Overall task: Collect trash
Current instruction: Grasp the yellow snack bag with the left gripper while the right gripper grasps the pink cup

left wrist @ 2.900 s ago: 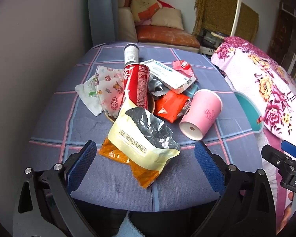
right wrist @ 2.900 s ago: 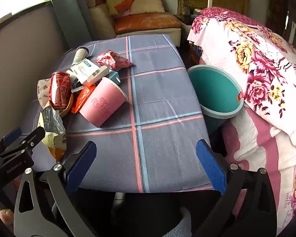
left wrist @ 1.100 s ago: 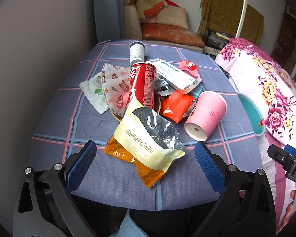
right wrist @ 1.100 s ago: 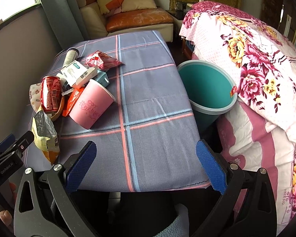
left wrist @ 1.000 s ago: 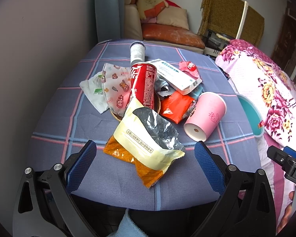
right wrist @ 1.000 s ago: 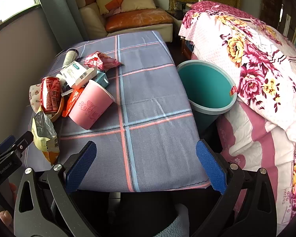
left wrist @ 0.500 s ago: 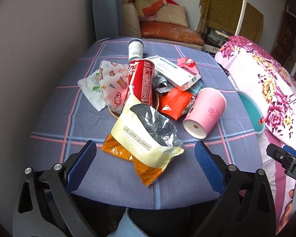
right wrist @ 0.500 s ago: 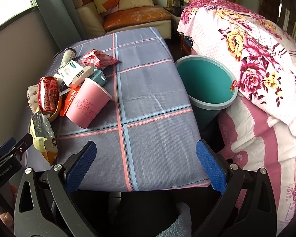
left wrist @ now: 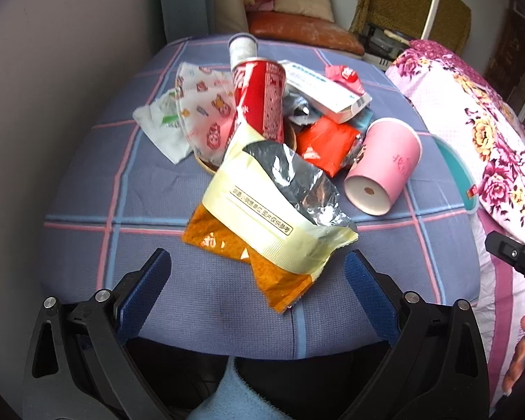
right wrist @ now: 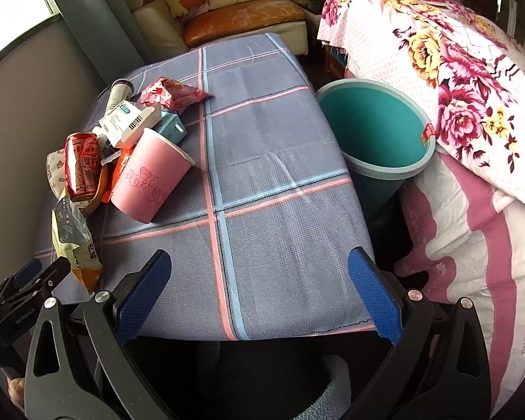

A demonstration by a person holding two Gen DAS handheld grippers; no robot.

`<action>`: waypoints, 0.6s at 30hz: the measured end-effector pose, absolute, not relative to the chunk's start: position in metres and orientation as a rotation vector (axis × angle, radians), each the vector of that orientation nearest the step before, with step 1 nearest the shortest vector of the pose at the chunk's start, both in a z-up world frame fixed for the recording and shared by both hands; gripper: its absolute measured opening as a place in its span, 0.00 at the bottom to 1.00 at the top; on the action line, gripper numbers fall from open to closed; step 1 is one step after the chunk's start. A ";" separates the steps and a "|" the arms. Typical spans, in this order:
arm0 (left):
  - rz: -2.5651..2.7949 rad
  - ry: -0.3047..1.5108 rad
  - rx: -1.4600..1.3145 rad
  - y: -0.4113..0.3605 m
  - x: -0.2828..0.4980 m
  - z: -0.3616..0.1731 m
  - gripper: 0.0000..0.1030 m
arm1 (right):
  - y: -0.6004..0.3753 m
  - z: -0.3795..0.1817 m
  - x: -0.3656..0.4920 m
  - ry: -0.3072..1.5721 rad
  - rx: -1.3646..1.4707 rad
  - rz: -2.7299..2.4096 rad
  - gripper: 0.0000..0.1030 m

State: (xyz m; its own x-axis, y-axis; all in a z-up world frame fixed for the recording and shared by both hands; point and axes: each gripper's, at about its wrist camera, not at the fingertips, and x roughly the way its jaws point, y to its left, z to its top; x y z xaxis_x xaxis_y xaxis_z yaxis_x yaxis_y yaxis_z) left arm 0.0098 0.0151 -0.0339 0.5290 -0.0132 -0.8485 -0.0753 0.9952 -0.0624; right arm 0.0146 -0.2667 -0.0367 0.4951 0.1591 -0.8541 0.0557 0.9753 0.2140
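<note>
A pile of trash lies on the blue checked table (left wrist: 87,189): a yellow and orange snack bag (left wrist: 273,210) nearest me, a red soda can (left wrist: 259,101), a pink paper cup (left wrist: 385,168) on its side, a red wrapper (left wrist: 325,143), a white box (left wrist: 329,87) and a printed face mask (left wrist: 203,105). My left gripper (left wrist: 255,276) is open, just short of the snack bag. My right gripper (right wrist: 259,280) is open over the table's near edge. The cup (right wrist: 150,175), can (right wrist: 82,164) and a teal bin (right wrist: 378,129) show in the right wrist view.
The teal bin stands on the floor between the table's right edge and a bed with a floral cover (right wrist: 472,70). A sofa with cushions (right wrist: 227,10) is behind the table. A wall (left wrist: 52,52) runs along the table's left side.
My left gripper has moved closer to the trash pile, which now looks larger. My right gripper has shifted slightly. Both stay open.
</note>
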 end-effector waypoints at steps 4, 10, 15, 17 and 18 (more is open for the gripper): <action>0.038 1.035 -0.117 0.008 0.022 -0.044 0.96 | -0.261 -0.040 0.022 1.062 0.225 0.102 0.94; 0.081 1.049 -0.124 0.010 0.039 -0.060 0.96 | -0.244 -0.041 0.042 1.083 0.215 0.162 0.94; 0.020 0.998 -0.186 0.026 0.034 -0.061 0.69 | -0.225 -0.039 0.059 1.089 0.198 0.193 0.94; -0.009 1.009 -0.208 0.032 0.036 -0.062 0.67 | -0.218 -0.038 0.066 1.089 0.192 0.195 0.93; -0.018 1.004 -0.214 0.035 0.036 -0.062 0.64 | -0.215 -0.038 0.069 1.091 0.195 0.198 0.92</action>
